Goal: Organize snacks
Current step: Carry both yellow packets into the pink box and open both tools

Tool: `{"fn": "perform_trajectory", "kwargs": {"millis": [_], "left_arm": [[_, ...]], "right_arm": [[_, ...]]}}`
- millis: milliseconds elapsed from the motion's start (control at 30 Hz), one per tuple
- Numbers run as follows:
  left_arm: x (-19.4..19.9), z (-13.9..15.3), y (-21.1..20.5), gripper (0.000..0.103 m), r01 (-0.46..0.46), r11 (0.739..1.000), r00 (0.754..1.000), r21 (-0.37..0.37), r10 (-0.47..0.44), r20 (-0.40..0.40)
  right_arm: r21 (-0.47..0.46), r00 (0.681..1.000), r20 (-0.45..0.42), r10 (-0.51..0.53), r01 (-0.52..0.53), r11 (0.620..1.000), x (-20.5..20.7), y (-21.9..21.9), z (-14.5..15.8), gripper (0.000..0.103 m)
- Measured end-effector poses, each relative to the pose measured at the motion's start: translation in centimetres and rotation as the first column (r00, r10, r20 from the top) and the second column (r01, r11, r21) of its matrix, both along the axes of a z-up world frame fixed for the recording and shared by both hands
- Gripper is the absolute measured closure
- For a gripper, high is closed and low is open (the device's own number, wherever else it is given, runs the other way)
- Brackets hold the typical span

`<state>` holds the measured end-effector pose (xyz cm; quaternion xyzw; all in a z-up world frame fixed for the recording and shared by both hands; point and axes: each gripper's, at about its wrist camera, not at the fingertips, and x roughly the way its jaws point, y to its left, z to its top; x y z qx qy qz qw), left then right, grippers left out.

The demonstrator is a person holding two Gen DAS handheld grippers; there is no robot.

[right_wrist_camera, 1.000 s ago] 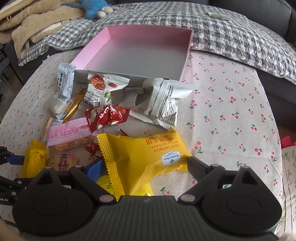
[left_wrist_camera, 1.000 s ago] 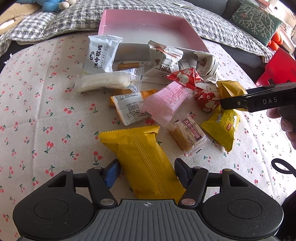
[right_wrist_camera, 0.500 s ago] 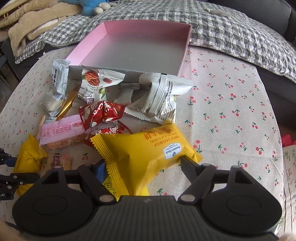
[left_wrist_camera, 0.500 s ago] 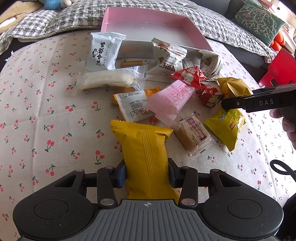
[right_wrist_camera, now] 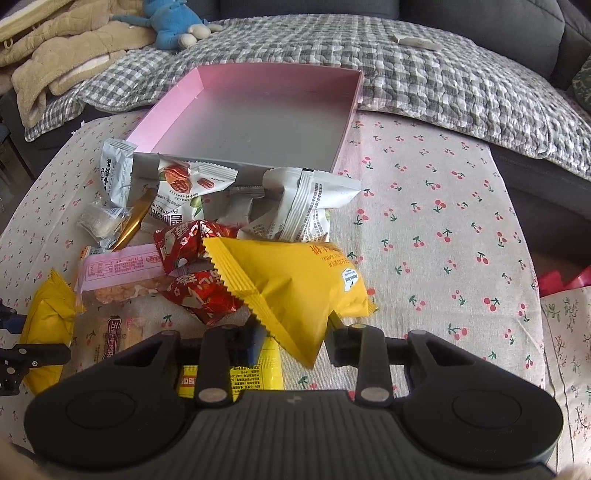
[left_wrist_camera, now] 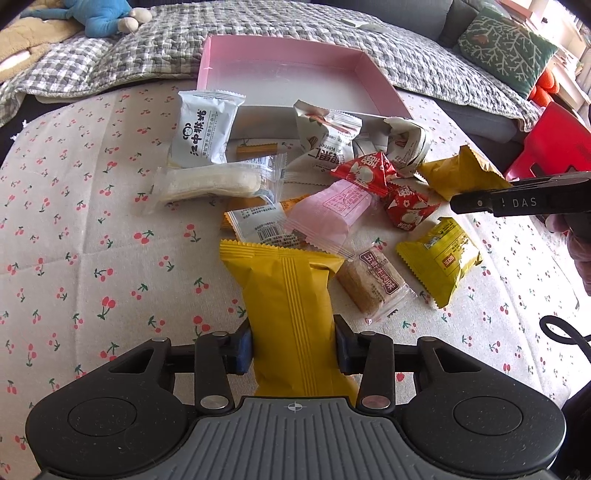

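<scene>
My left gripper (left_wrist_camera: 293, 347) is shut on a long yellow snack packet (left_wrist_camera: 288, 306) and holds it just above the cherry-print cloth. My right gripper (right_wrist_camera: 291, 341) is shut on a yellow sandwich-biscuit packet (right_wrist_camera: 295, 288), lifted off the pile and tilted; it also shows in the left wrist view (left_wrist_camera: 458, 175). A pile of loose snacks lies between them: red packets (right_wrist_camera: 188, 247), a pink packet (left_wrist_camera: 332, 212), white packets (right_wrist_camera: 303, 206). An empty pink tray (right_wrist_camera: 258, 110) stands behind the pile.
A small yellow packet (left_wrist_camera: 441, 256) and a clear cereal bar (left_wrist_camera: 373, 284) lie on the cloth (right_wrist_camera: 443, 221). A grey checked quilt (right_wrist_camera: 424, 62), a blue plush toy (right_wrist_camera: 173, 22) and a green cushion (left_wrist_camera: 506, 48) lie behind the tray. A red object (left_wrist_camera: 546, 140) stands at the right.
Both grippers have closed on their yellow packets. The right one has lifted its packet off the pile and tilted it. The left one has raised its packet slightly.
</scene>
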<state>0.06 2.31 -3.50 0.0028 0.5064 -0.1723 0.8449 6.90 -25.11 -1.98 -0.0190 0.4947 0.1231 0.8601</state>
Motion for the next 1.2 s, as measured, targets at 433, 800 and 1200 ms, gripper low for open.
{"fn": "perform_trajectory", "kwargs": {"millis": [433, 800, 1200], "left_arm": [[0.1, 0.7, -0.1, 0.064, -0.018, 1.0, 0.999, -0.019, 0.019, 0.039], [0.4, 1.2, -0.1, 0.064, -0.031, 0.999, 0.996, -0.029, 0.034, 0.085], [0.9, 1.3, -0.2, 0.064, -0.044, 0.998, 0.994, -0.039, 0.048, 0.102]], "right_arm": [[0.036, 0.996, 0.066, -0.056, 0.054, 0.998, 0.5, -1.0, -0.1, 0.059], [-0.002, 0.984, 0.172, -0.046, 0.047, 0.999, 2.3, -0.5, -0.8, 0.064], [0.118, 0.981, 0.145, -0.127, 0.111, 0.987, 3.9, -1.8, -1.6, 0.065]]}}
